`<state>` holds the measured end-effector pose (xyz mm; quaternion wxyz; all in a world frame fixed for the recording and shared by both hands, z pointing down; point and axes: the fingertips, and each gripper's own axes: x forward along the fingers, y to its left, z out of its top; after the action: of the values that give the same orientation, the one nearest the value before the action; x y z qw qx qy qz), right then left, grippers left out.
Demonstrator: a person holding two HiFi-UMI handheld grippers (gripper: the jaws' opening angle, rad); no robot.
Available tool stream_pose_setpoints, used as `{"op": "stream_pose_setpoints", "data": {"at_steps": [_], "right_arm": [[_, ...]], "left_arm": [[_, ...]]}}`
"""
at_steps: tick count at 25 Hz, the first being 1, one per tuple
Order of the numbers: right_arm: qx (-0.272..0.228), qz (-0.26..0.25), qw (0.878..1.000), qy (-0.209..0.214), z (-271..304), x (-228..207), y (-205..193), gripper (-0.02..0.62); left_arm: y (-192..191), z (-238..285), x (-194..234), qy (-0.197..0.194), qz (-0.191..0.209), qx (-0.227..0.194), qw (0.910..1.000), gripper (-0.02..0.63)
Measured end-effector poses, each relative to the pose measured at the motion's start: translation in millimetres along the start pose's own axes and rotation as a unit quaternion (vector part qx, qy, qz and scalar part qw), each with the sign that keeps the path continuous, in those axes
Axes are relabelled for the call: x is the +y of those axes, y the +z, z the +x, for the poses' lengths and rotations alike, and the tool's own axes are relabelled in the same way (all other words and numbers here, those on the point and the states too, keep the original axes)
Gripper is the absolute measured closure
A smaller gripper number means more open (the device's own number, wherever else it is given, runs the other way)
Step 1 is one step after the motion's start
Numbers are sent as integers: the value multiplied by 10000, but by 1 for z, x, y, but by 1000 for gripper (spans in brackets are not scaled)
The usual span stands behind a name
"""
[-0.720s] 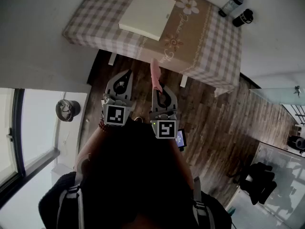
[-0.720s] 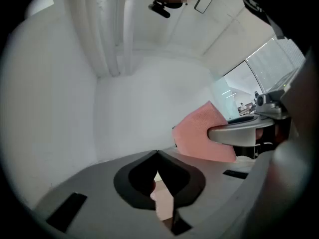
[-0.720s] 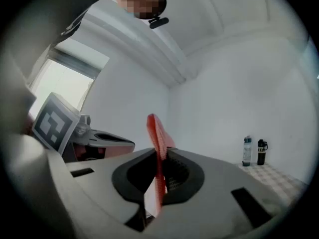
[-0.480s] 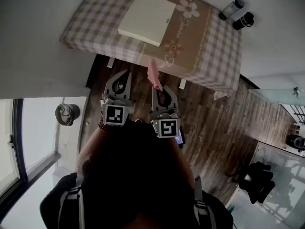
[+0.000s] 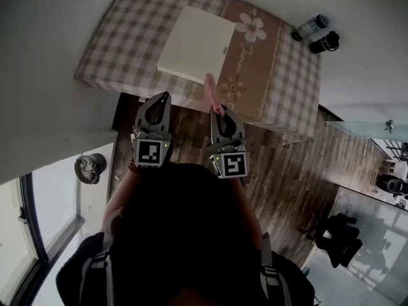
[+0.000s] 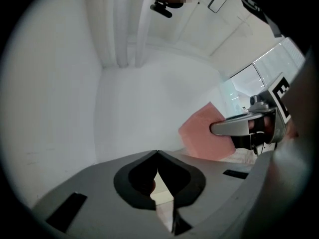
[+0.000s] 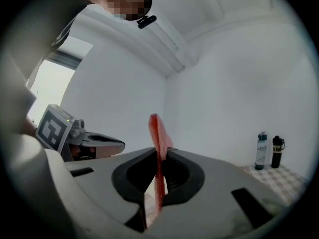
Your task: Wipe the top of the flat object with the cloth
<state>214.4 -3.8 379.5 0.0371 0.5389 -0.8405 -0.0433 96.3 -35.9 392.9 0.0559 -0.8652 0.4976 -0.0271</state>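
While the person is holding two grippers over the near edge of one checked table (image 5: 121,40), the count is running like this: one pink cloth (image 5: 209,89), one flat cream object (image 5: 196,43) and two bottles – a clear one (image 5: 311,25) and a dark one (image 5: 325,41) – standing together at the table's far corner.

The left gripper (image 5: 164,95) is keeping its jaws fully together, tips meeting, with nothing between them. The right gripper (image 5: 217,110) is pinching the cloth, its jaws pressed tight onto the fabric, which is standing up edge-on out of them in the right gripper view (image 7: 157,133).

From the right gripper, the flat object is lying at about 11 o'clock in the head view, flat on the tablecloth; the cloth's free end is pointing that way and reaching the object's near edge in the picture – whether it is touching, I cannot tell. The bottles are sitting at about 1 o'clock, well apart.
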Motion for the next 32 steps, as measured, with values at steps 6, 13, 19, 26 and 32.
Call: {"op": "stream_pose_setpoints", "data": {"at_steps": [6,13,19,26,32], "right_arm": [[130,-54,9998,-171,75,-21,7,578],[386,-394,9982,214,57,59,-8,578],[818,-571,9929,644,103,49,-22,578],[1067,-920,9814,1308,179,14,-41,578],[1508,-1615,9590,1772,253,-15,-69,577]], "left_arm": [[0,47,58,-185,-58,12,9998,602],[-46,-45,78,-416,-152,290,9986,594],[-66,-31,104,-718,-204,461,9961,594],[-92,-14,104,-1040,-366,602,9921,590],[-129,-7,98,-1285,-340,1034,9857,524]]}}
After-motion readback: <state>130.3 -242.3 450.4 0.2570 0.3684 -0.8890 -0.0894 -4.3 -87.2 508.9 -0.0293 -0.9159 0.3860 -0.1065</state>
